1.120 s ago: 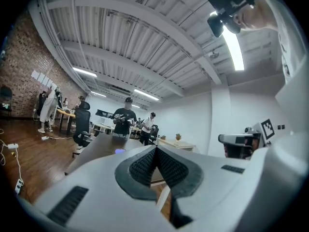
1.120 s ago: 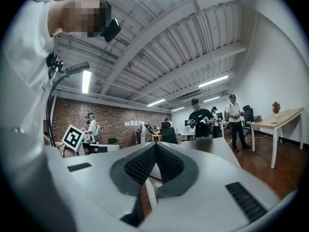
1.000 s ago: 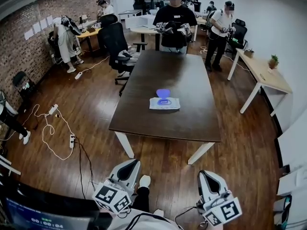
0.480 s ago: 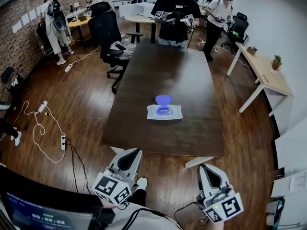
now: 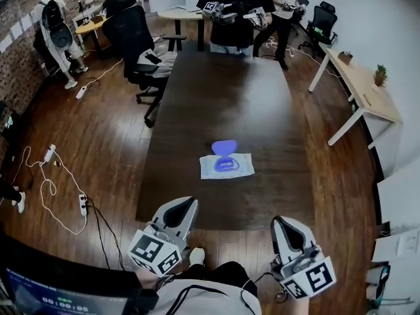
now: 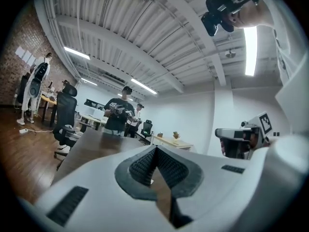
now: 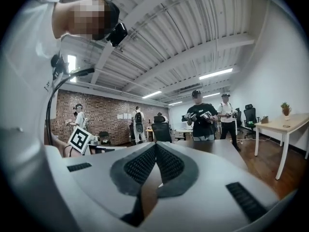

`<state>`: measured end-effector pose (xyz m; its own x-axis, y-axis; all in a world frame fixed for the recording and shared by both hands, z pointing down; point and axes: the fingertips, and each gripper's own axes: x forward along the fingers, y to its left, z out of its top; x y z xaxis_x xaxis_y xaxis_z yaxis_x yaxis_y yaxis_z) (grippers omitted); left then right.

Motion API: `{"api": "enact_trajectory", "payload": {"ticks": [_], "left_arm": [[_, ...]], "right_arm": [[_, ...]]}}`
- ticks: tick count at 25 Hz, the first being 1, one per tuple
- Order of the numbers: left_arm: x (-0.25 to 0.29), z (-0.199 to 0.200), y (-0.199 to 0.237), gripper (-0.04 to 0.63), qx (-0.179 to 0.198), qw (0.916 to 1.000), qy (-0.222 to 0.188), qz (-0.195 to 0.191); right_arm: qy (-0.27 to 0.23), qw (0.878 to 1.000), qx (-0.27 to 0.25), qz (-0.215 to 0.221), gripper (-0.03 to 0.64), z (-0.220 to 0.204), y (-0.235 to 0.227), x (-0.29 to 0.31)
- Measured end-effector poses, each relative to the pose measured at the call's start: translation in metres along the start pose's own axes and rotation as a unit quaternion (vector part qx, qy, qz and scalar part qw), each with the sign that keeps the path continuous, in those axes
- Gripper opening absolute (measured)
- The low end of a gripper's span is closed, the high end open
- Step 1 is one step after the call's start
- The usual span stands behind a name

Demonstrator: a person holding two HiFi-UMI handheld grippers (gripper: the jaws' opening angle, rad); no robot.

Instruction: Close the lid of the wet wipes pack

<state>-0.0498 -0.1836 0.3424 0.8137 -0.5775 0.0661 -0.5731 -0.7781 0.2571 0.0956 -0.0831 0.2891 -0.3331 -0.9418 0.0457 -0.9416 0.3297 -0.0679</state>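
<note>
wipes pack [image 5: 226, 167]: white, blue print | lid [image 5: 224, 147]: violet-blue | table [image 5: 216, 97]: dark brown | left gripper [image 5: 186, 203]: white, black-and-white marker squares

A long dark table [image 5: 223, 90] runs toward 12 o'clock, where a person in a black shirt [image 5: 233, 18] stands at its far end. A black office chair [image 5: 131, 35] sits at 11 o'clock. A light desk [image 5: 359, 90] bearing a small potted plant [image 5: 379, 75] stands at 2 o'clock. White cables [image 5: 46, 189] and a power strip [image 5: 82, 204] lie on the wooden floor [image 5: 98, 130] at 8 o'clock.
</note>
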Motion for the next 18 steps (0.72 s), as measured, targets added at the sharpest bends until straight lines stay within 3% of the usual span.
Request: {"api": "enact_trajectory", "payload": {"ticks": [11, 18], "left_arm": [[0.116, -0.089, 0.077, -0.003, -0.041, 0.9971, 0.044, 0.048], [0.166, -0.137, 0.103, -0.003, -0.07, 0.9905, 0.078, 0.09]], "right_arm": [[0.068, 0.993, -0.009, 0.097, 0.006, -0.091, -0.119, 0.154], [0.1, 0.983, 0.021, 0.154, 0.006, -0.147, -0.16, 0.224]]}}
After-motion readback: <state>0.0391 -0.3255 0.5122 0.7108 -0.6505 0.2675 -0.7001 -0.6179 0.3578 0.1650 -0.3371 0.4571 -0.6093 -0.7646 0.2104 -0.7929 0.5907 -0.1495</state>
